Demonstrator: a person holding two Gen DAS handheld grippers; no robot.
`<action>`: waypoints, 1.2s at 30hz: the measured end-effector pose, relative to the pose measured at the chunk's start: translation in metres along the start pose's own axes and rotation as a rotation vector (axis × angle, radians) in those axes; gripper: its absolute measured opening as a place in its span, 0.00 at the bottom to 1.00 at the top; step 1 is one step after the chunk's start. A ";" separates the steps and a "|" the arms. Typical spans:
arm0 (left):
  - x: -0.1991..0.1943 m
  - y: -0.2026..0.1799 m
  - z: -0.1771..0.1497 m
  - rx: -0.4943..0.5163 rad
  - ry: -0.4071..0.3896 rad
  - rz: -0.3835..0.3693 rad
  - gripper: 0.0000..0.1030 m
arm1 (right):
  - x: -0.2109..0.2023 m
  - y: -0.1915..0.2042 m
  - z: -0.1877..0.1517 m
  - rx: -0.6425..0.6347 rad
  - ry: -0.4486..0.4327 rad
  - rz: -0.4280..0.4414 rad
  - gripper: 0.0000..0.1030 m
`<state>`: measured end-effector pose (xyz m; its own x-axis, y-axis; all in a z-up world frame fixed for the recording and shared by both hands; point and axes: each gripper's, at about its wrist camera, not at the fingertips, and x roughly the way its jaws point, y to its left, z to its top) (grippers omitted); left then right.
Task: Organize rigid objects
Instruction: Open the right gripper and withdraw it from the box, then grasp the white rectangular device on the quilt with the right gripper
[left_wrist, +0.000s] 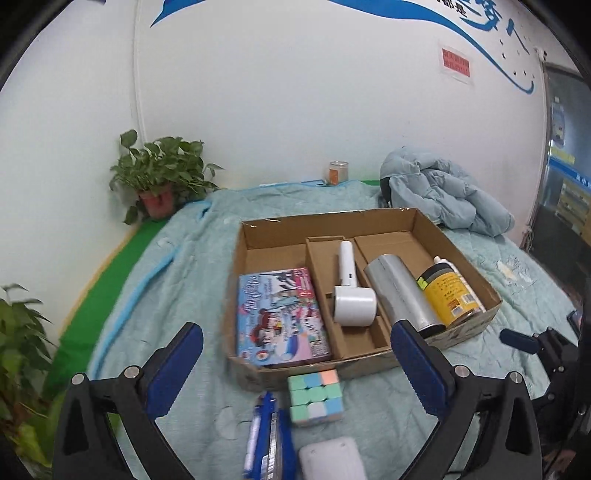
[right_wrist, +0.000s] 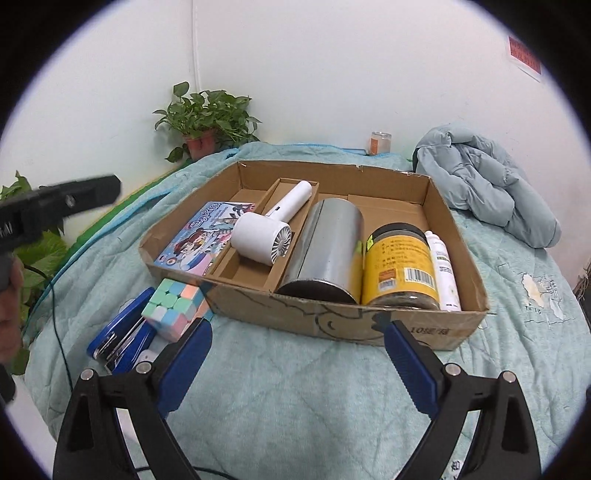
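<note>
Left wrist: left gripper (left_wrist: 297, 338) spread above cube (left_wrist: 314, 398)

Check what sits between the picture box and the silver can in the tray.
The white handheld fan, lying in the narrow middle compartment between the picture box and the silver can. Both wrist views show it.

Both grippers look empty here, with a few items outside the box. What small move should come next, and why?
Probably lower the open left gripper onto the pastel cube. It sits on the quilt just outside the cardboard box, right between the left fingers, while the fan, silver can and yellow jar are already inside.
</note>
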<state>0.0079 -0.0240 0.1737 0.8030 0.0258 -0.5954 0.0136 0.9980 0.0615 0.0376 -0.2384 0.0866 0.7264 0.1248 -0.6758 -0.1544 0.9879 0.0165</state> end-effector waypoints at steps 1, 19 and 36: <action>-0.011 0.001 -0.001 0.008 0.000 0.035 0.99 | -0.005 0.000 -0.002 -0.007 -0.001 -0.005 0.92; 0.034 -0.008 -0.163 -0.274 0.369 -0.270 0.94 | -0.010 0.031 -0.062 -0.045 0.118 0.113 0.92; 0.075 -0.048 -0.161 -0.310 0.464 -0.482 0.75 | 0.001 0.020 -0.090 -0.061 0.168 0.253 0.92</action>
<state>-0.0282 -0.0612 -0.0032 0.4147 -0.4671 -0.7809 0.0770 0.8731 -0.4814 -0.0248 -0.2270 0.0202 0.5393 0.3442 -0.7686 -0.3601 0.9192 0.1590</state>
